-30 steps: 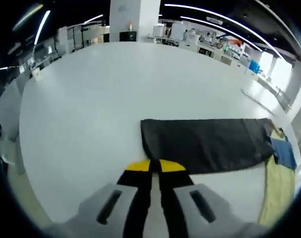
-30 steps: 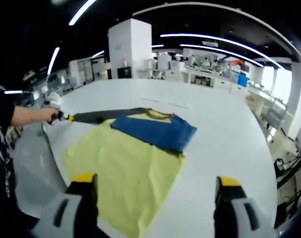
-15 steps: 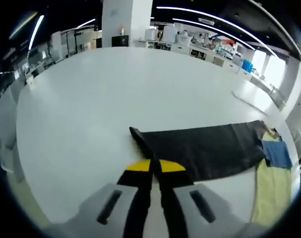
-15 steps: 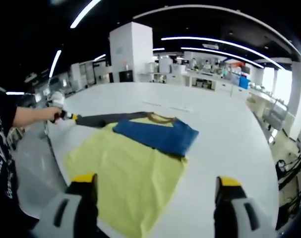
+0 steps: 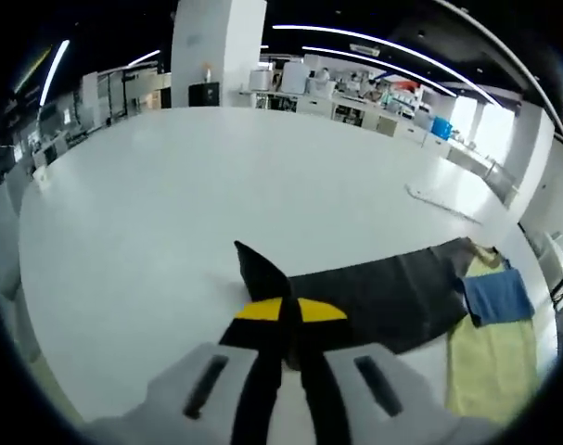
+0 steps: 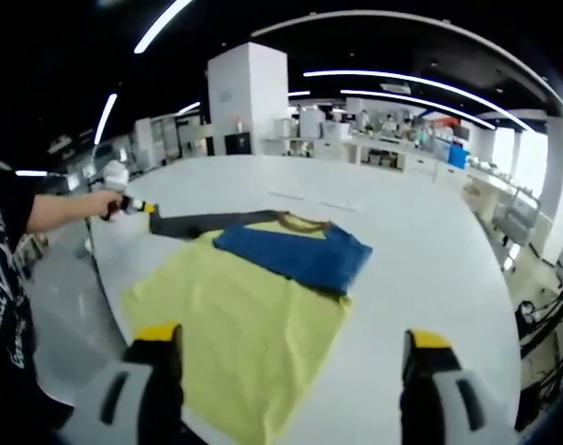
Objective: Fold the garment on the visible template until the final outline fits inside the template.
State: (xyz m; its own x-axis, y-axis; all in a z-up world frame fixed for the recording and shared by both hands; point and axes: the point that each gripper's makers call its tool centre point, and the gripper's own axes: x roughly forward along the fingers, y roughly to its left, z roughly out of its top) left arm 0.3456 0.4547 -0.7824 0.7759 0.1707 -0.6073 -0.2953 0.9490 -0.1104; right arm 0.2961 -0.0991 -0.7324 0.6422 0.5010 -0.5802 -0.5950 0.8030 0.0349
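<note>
- White, broad tabletop (image 5: 170, 185) in a large lab hall with ceiling light strips carries the whole job.
- Left gripper (image 5: 283, 311), with yellow-tipped black jaws, is pinched together on the raised corner of the long dark grey sleeve (image 5: 374, 297), lifting it to a peak above the table; in the right gripper view it shows at the far left (image 6: 133, 206), held in the person's hand (image 6: 103, 202).
- Right gripper (image 6: 290, 357) hangs with its jaws wide apart, holding nothing, above the near edge of the garment.
- Yellow knit garment with a dark collar (image 6: 235, 324) lies flat on the table, one blue sleeve (image 6: 295, 252) already folded across its chest, the dark sleeve stretched out to the side.
- By my reading, the fold is at an early-to-middle stage: one sleeve is in, the dark one must come across, then the body needs folding.
- I cannot make out a template outline, nor any containers.
</note>
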